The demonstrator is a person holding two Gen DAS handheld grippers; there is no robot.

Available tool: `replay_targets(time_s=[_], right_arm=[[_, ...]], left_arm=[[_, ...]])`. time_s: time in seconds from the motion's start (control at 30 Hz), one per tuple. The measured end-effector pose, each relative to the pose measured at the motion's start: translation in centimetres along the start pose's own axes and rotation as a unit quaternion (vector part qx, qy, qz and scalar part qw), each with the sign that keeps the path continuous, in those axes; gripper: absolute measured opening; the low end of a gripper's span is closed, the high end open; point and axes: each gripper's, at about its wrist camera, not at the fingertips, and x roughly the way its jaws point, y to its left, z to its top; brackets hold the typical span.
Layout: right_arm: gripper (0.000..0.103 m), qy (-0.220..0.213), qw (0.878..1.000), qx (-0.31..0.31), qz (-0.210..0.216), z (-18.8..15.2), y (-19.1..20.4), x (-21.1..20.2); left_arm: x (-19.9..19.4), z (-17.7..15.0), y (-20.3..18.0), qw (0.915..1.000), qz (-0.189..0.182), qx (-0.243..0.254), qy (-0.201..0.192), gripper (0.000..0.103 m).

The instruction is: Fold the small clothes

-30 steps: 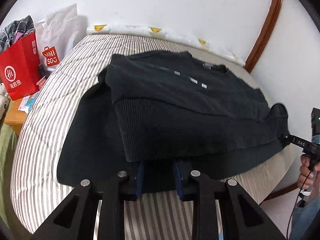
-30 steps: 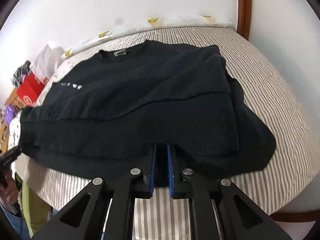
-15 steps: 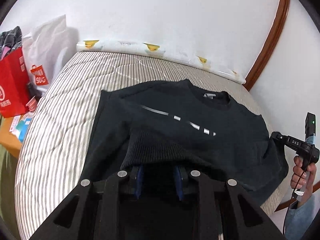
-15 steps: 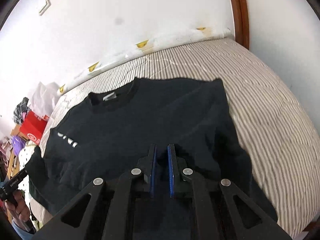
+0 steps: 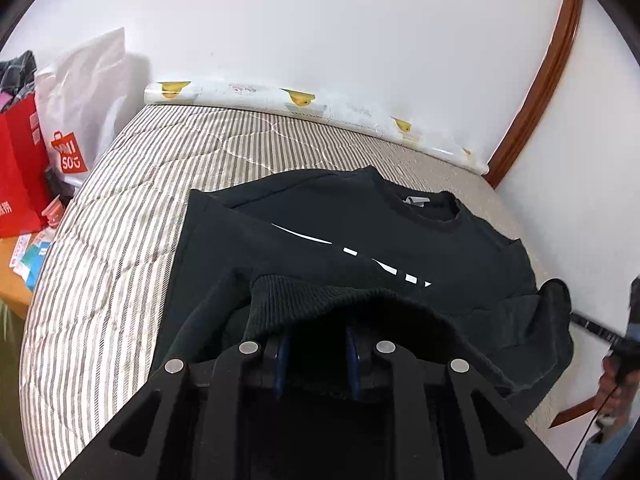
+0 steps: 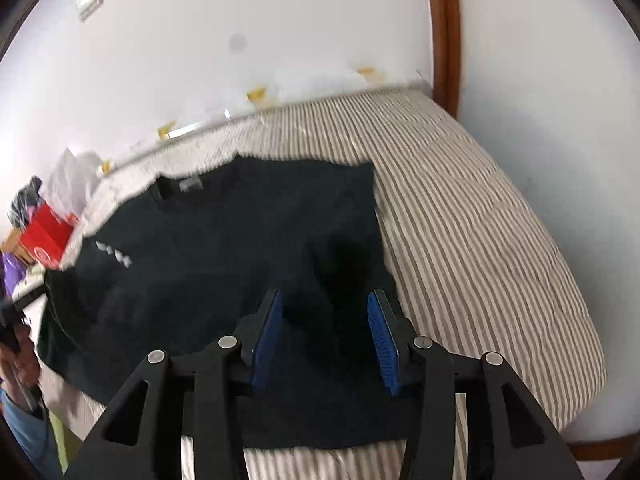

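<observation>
my left tongs (image 5: 316, 354), closing, pinching the ribbed hem of the black sweatshirt (image 5: 400, 240) lifted over its body on the striped bed (image 5: 120, 240); my right tongs (image 6: 326, 336) opening, spread above it.

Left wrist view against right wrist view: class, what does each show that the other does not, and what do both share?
Only the left wrist view: the left gripper, jaws closing on the ribbed hem, lifted and bunched over the shirt; the white shopping bag's orange logo.

Only the right wrist view: the right gripper, jaws opening with nothing pressed between them, above flat fabric; a wall switch.

Both: the black sweatshirt with neck label and white print, the striped mattress, the red bag, white wall, brown trim.
</observation>
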Motion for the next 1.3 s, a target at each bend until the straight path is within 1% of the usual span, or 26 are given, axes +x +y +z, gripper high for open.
replay_targets(time_s=[0.1, 0.13, 0.17, 0.2, 0.27, 0.3, 0.33, 0.4, 0.47, 0.53, 0.63, 0.77, 0.83, 0.93, 1.0, 1.07, 1.13, 1.17, 1.2, 1.23, 1.3], right_arm=[[0.044, 0.019, 0.999, 0.011, 0.028, -1.3, -0.4, 0.8], [0.043, 0.023, 0.999, 0.01, 0.033, -1.5, -0.3, 1.2], [0.037, 0.025, 0.999, 0.008, 0.036, -1.6, 0.0, 1.7], [0.027, 0.023, 0.999, 0.005, 0.034, -1.7, 0.2, 2.0], [0.018, 0.021, 0.999, -0.007, 0.031, -1.5, 0.6, 2.4], [0.016, 0.011, 0.999, -0.009, 0.034, -1.1, 0.9, 2.2], [0.016, 0.004, 0.999, -0.009, 0.038, -0.8, 1.0, 2.0], [0.014, -0.016, 0.998, -0.004, 0.059, 0.4, 1.1, 1.1], [0.014, -0.028, 0.996, 0.014, 0.08, 2.0, 0.9, 0.8], [0.014, -0.035, 0.995, 0.035, 0.091, 3.8, 0.4, 1.0], [0.014, -0.042, 0.993, 0.064, 0.091, 6.1, 0.0, 1.9], [0.014, -0.037, 0.989, 0.097, 0.104, 8.4, -0.7, 3.6], [0.014, -0.035, 0.989, 0.103, 0.095, 9.4, -0.5, 4.9], [0.01, -0.035, 0.992, 0.108, 0.061, 10.7, -0.5, 6.9], [0.013, -0.031, 0.991, 0.118, 0.06, 11.2, -0.8, 7.5], [0.015, -0.034, 0.989, 0.123, 0.076, 11.6, -1.0, 7.5], [0.026, -0.039, 0.991, 0.104, 0.08, 11.8, -0.6, 7.1], [0.038, -0.043, 0.993, 0.089, 0.07, 11.8, -0.2, 7.1], [0.043, -0.045, 0.994, 0.075, 0.06, 11.8, 0.1, 7.0], [0.043, -0.044, 0.997, 0.051, 0.044, 11.7, 0.8, 7.2], [0.043, -0.032, 0.999, 0.017, 0.025, 11.6, 1.5, 8.1]], left_arm=[[-1.0, -0.3, 0.3, 1.0, -0.005, -0.007, -0.004, 0.021], [-1.3, -0.3, 0.3, 1.0, -0.003, -0.006, -0.004, 0.018], [-1.4, -0.3, 0.3, 1.0, -0.001, -0.006, -0.005, 0.016], [-1.7, -0.4, 0.3, 1.0, 0.003, -0.005, -0.008, 0.012], [-2.3, -0.4, 0.2, 0.9999, 0.01, -0.002, -0.013, 0.008], [-2.6, -0.4, 0.2, 0.9998, 0.013, 0.001, -0.017, 0.005], [-2.8, -0.4, 0.3, 0.9996, 0.017, 0.003, -0.022, 0.004], [-3.1, -0.2, 0.5, 0.9995, 0.02, 0.003, -0.025, 0.003], [-2.9, 0.3, 0.7, 0.9994, 0.021, -0.002, -0.027, 0.002], [-2.5, 0.9, 0.8, 0.9991, 0.03, -0.004, -0.028, 0.002], [-1.6, 2.0, 0.9, 0.9989, 0.036, -0.007, -0.028, 0.002], [-0.2, 3.7, 1.2, 0.9986, 0.044, -0.015, -0.025, 0.002], [0.8, 4.6, 1.4, 0.9984, 0.051, -0.015, -0.022, 0.002], [1.8, 5.7, 1.8, 0.9984, 0.051, -0.019, -0.019, 0.002], [2.0, 6.4, 2.1, 0.9979, 0.056, -0.024, -0.023, 0.003], [1.8, 7.0, 2.4, 0.9977, 0.058, -0.026, -0.023, 0.01], [1.7, 7.3, 2.6, 0.9975, 0.062, -0.023, -0.024, 0.029], [1.6, 7.3, 2.8, 0.9975, 0.063, -0.021, -0.025, 0.032], [1.6, 7.2, 3.0, 0.9976, 0.061, -0.018, -0.025, 0.034], [1.7, 7.1, 3.1, 0.9976, 0.062, -0.017, -0.024, 0.035], [2.0, 6.9, 3.6, 0.9979, 0.06, -0.017, -0.016, 0.036]])
